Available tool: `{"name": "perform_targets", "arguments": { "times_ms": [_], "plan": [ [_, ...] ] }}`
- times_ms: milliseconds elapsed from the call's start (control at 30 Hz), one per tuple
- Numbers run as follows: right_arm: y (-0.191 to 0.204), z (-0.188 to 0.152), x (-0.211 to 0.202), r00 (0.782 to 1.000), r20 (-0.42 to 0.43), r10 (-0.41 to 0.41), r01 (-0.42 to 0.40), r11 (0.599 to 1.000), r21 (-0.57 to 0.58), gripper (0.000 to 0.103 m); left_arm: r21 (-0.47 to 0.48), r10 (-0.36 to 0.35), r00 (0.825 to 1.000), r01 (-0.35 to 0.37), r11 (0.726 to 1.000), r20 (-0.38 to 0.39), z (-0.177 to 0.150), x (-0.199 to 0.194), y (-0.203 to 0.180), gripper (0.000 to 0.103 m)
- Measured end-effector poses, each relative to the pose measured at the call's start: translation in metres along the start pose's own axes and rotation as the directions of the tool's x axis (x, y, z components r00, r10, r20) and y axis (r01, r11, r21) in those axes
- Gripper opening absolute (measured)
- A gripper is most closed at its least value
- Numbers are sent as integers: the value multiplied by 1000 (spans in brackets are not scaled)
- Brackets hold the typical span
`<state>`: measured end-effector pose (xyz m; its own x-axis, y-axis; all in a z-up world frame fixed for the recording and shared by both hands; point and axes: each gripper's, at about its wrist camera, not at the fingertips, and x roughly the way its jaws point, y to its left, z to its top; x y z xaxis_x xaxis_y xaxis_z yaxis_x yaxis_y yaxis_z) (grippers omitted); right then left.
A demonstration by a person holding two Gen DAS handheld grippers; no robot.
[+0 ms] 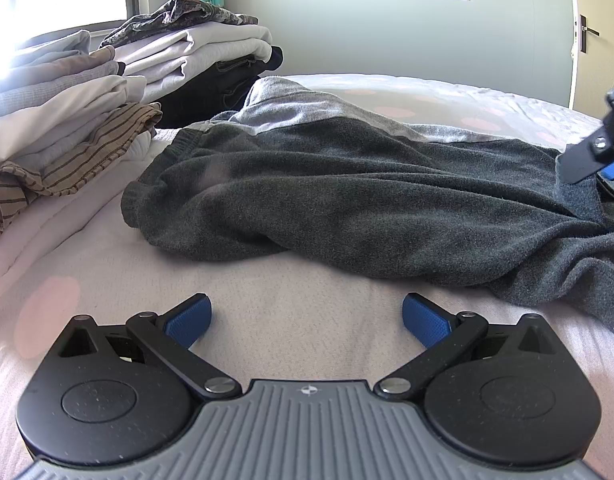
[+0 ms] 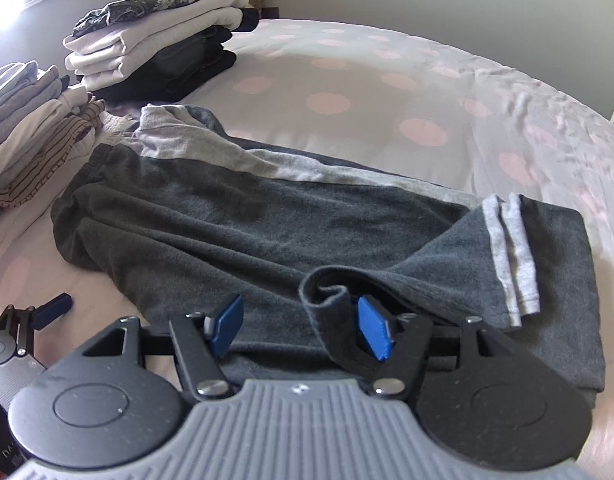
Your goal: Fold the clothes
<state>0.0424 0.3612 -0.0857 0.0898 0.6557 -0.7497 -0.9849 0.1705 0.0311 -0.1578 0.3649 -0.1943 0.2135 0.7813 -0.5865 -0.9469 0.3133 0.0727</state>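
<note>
A dark grey garment (image 1: pixel 347 200) with a light grey side stripe (image 2: pixel 243 160) lies crumpled across the bed. One end with two pale bands (image 2: pixel 511 256) is folded back on itself. My left gripper (image 1: pixel 307 316) is open above bare sheet, just short of the garment's near edge; one of its fingers (image 2: pixel 51 308) shows low on the left of the right wrist view. My right gripper (image 2: pixel 301 322) is open over the garment's folded end, and a curled flap of dark cloth (image 2: pixel 327 292) rests against its right pad. The right gripper also appears at the left wrist view's right edge (image 1: pixel 599 160).
The bed has a pale sheet with pink dots (image 2: pixel 387 80). Two stacks of folded clothes stand on the left: a striped and pale stack (image 1: pixel 59 140) close by, and a white, black and camouflage stack (image 2: pixel 155 44) further back. A wall (image 1: pixel 387 32) and a door handle (image 1: pixel 585 32) lie behind.
</note>
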Motion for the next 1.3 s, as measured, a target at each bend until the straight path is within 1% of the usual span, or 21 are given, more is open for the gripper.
{"name": "perform_targets", "arguments": {
  "times_ms": [133, 200, 300, 400, 467, 600, 667, 767, 833, 967, 1033, 1100, 1133, 1167, 1233, 1300],
  "plan": [
    [-14, -4, -12, 1000, 11, -27, 27, 999, 39, 68, 0, 0, 1000, 0, 1000, 0, 0, 0, 0, 103],
    [-28, -5, -20, 999, 17, -46, 44, 996, 78, 69, 0, 0, 1000, 0, 1000, 0, 0, 0, 0, 103],
    [-56, -8, -29, 997, 27, -69, 63, 981, 186, 69, 0, 0, 1000, 0, 1000, 0, 0, 0, 0, 103],
    [-84, -11, -37, 995, 35, -93, 78, 951, 299, 69, 0, 0, 1000, 0, 1000, 0, 0, 0, 0, 103],
    [-103, -14, -42, 994, 40, -100, 78, 924, 373, 69, 0, 0, 1000, 0, 1000, 0, 0, 0, 0, 103],
    [-129, -26, -36, 997, 59, -48, 11, 860, 510, 69, 0, 0, 1000, 0, 1000, 0, 0, 0, 0, 103],
    [-140, -31, -30, 997, 72, -20, -25, 819, 573, 70, -1, 0, 1000, 0, 1000, 0, 0, 0, 0, 103],
    [-148, -40, -16, 995, 92, 27, -81, 744, 663, 70, -1, 0, 1000, 0, 1000, 0, 1, 0, 0, 103],
    [-150, -46, -8, 993, 108, 45, -108, 707, 698, 70, -1, 0, 1000, 0, 1000, 0, 1, 0, 0, 103],
    [-152, -53, 11, 992, 118, 38, -113, 664, 739, 70, -1, 0, 1000, 0, 1000, 1, 0, 0, 0, 103],
    [-154, -55, 19, 990, 136, 32, -125, 641, 758, 69, -1, 0, 1000, 0, 1000, 2, 0, 0, 1, 103],
    [-157, -52, 26, 986, 163, 20, -139, 633, 761, 68, -1, 0, 1000, 0, 1000, 2, 0, 0, 1, 103],
    [-157, -50, 28, 985, 173, 10, -140, 635, 760, 60, -1, 0, 1000, 0, 1000, 2, 0, 0, 1, 103],
    [-158, -47, 30, 984, 178, 1, -137, 640, 756, 50, -1, 0, 1000, 0, 1000, 2, 0, 0, 1, 103],
    [-160, -40, 33, 982, 187, -10, -136, 648, 749, 40, -2, -1, 1000, 1, 1000, 2, 0, -1, 1, 103],
    [-160, -33, 33, 979, 204, -9, -147, 663, 735, 40, -2, -1, 1000, 1, 1000, 3, 0, -1, 1, 103]
  ]
}}
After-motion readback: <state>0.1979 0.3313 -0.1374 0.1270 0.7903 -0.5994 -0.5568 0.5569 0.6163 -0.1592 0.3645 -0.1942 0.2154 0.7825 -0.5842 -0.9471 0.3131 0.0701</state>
